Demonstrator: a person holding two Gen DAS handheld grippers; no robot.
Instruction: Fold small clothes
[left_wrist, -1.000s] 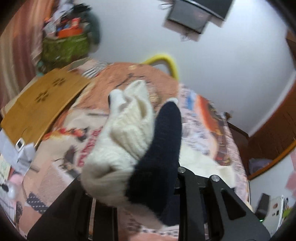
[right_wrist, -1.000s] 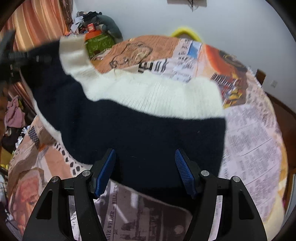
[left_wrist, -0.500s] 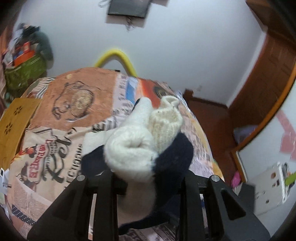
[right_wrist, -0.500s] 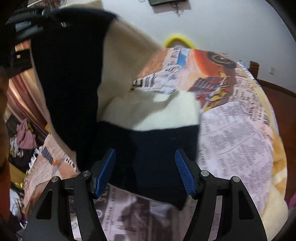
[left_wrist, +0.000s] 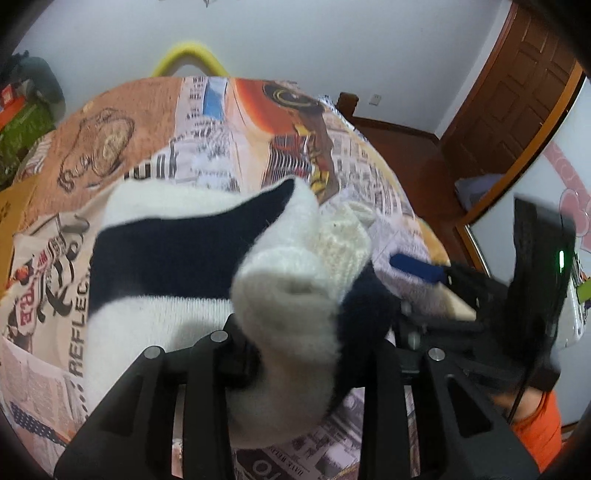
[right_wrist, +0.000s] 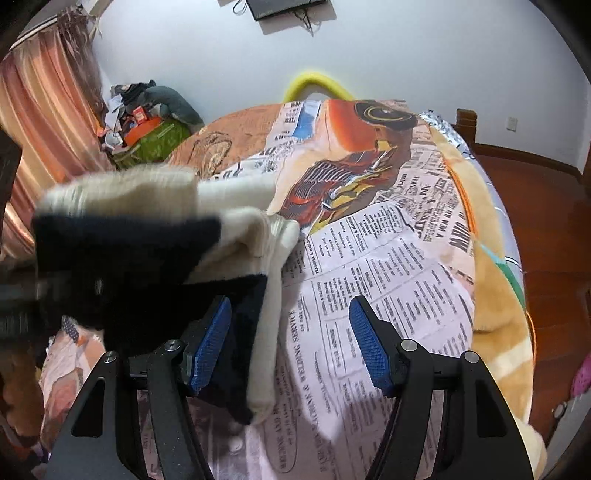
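Garment: small knitted sweater (left_wrist: 177, 258), cream with navy bands, carried above a bed spread with a newspaper-print blanket (right_wrist: 388, 266).

Progress, as a judgement: part done. One side or sleeve is carried across the body toward the other edge, so a fold is under way. It is not yet laid flat, and the cloth is bunched rather than squared. Left to do: set the raised part down, smooth it, and probably make one more fold. How many folds are already in cannot be told.

Left gripper (left_wrist: 295, 354): closed on a thick wad of the sweater. Cream and navy knit bulges up and forward between the two black fingers, hiding the tips. The rest of the garment spreads away to the left of the fingers, down toward the blanket.

Right gripper (right_wrist: 290, 343): jaws wide apart, gripping nothing. One blue ribbed pad (right_wrist: 212, 345) touches or lies just beside the hanging navy and cream edge; which of the two cannot be told. The other pad (right_wrist: 367, 347) stands clear over bare blanket. The sweater hangs left of the gap, not within it. In the left wrist view this gripper shows to the right, just beside the raised bundle.

Surroundings: yellow curved bar (right_wrist: 317, 86) at the far bed edge; striped curtain (right_wrist: 44, 110); clutter pile (right_wrist: 147, 114) beside it.
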